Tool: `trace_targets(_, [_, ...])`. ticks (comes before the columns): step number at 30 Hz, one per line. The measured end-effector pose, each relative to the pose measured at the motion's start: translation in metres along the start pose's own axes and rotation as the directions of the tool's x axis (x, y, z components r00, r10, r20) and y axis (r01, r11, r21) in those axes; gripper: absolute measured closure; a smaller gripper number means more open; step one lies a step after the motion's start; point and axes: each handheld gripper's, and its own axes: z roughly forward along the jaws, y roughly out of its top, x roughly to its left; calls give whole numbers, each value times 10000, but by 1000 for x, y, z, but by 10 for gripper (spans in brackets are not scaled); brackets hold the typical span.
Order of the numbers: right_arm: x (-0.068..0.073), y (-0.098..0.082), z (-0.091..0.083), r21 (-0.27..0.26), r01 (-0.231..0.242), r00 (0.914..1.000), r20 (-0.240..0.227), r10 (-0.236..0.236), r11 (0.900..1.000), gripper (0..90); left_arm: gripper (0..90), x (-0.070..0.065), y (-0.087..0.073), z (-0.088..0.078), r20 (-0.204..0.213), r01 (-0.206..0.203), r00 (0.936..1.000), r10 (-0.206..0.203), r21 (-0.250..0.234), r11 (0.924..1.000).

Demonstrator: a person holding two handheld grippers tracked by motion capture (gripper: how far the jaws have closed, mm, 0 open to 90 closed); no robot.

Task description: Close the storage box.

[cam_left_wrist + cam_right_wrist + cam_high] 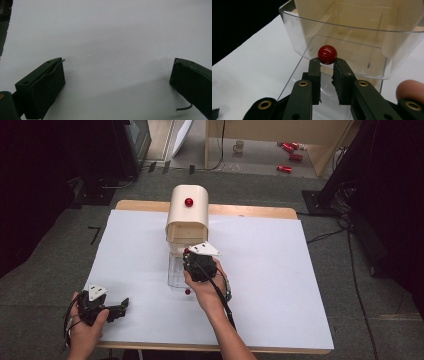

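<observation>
Nearest the person, the left gripper [119,310] rests low at the front left of the white sheet [280,285], jaws spread wide with nothing between them. Farther in, mid-table, the right gripper [327,62] pinches a small red ball [327,54] at its jaw tips, held against the near rim of a clear plastic drawer [367,32]; a second small red ball [187,291] lies on the sheet just before the drawer. Beyond, the drawer runs back under a cream dome-topped box [187,215] bearing a red knob [189,202].
</observation>
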Motion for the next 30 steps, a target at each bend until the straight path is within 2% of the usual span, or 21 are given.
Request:
trace_targets(9, [-5, 9, 14, 5, 74, 9998, 209, -74, 10000, 782, 0, 0, 0, 0, 6, 9, 10000, -9, 11, 10000])
trace_targets(26, [-9, 14, 22, -51, 105, 9996, 243, -104, 9999, 777, 0, 0, 0, 0, 12, 20, 10000, -20, -2, 10000])
trace_targets(28, [-8, 13, 21, -102, 172, 9995, 257, -169, 9998, 714, 0, 0, 0, 0, 10, 13, 10000, -13, 8, 10000])
trace_targets(29, [-8, 11, 19, -133, 43, 10000, 73, -42, 9999, 583, 0, 0, 0, 0, 13, 8, 10000, -8, 16, 10000])
trace_targets(30, [-8, 11, 19, -133, 43, 10000, 73, -42, 9999, 583, 0, 0, 0, 0, 13, 8, 10000, -8, 16, 10000])
